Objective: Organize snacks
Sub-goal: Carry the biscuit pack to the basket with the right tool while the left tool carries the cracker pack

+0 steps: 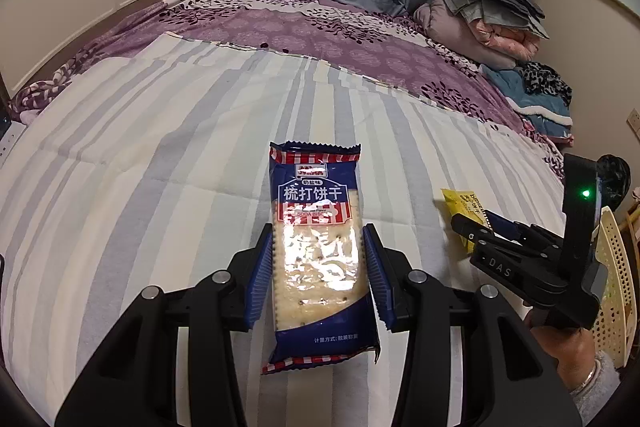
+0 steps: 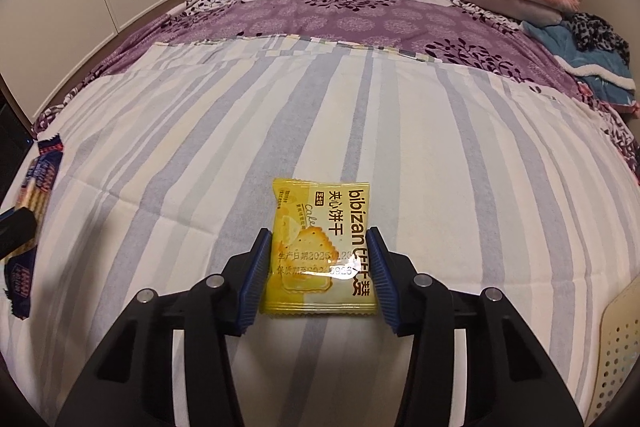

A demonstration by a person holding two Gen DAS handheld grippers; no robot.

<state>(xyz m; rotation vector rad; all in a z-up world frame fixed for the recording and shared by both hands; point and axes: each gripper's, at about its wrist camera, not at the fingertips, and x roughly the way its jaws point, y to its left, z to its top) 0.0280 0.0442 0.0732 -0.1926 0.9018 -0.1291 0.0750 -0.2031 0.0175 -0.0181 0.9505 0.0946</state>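
A blue soda biscuit pack [image 1: 318, 255] lies between the blue pads of my left gripper [image 1: 318, 263], which is shut on its long sides just above the striped sheet. A yellow bibizan sandwich biscuit pack [image 2: 320, 247] sits between the pads of my right gripper [image 2: 318, 267], which is shut on its sides. In the left wrist view the right gripper [image 1: 476, 227] and the yellow pack [image 1: 464, 205] show at the right. In the right wrist view the blue pack [image 2: 34, 187] shows at the far left edge.
A striped sheet [image 2: 360, 131] covers the bed over a purple floral cover [image 2: 340, 15]. Folded bedding [image 1: 496, 23] and clothes are piled at the back right. A cream perforated basket [image 1: 614, 279] stands at the right edge, also in the right wrist view [image 2: 620, 343].
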